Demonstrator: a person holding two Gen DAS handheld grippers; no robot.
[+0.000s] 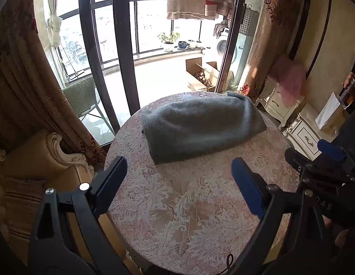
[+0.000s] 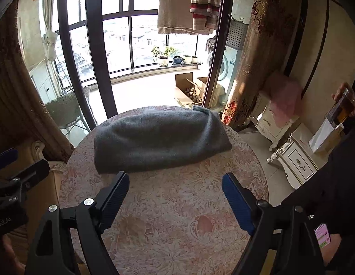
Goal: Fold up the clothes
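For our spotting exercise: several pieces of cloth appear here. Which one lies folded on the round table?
The grey knitted garment lies folded on the round floral-patterned table. The beige cloth and red-striped cloth hang by the window instead.

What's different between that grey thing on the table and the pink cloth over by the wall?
The grey garment lies folded into a compact bundle on the round table; the pink cloth hangs draped over a white cabinet. The grey one is dark and looks knitted and thick; the pink one is pale, and its weave is too blurred to tell. The grey one sits near both grippers; the pink one is off to the side. Neither is being touched.
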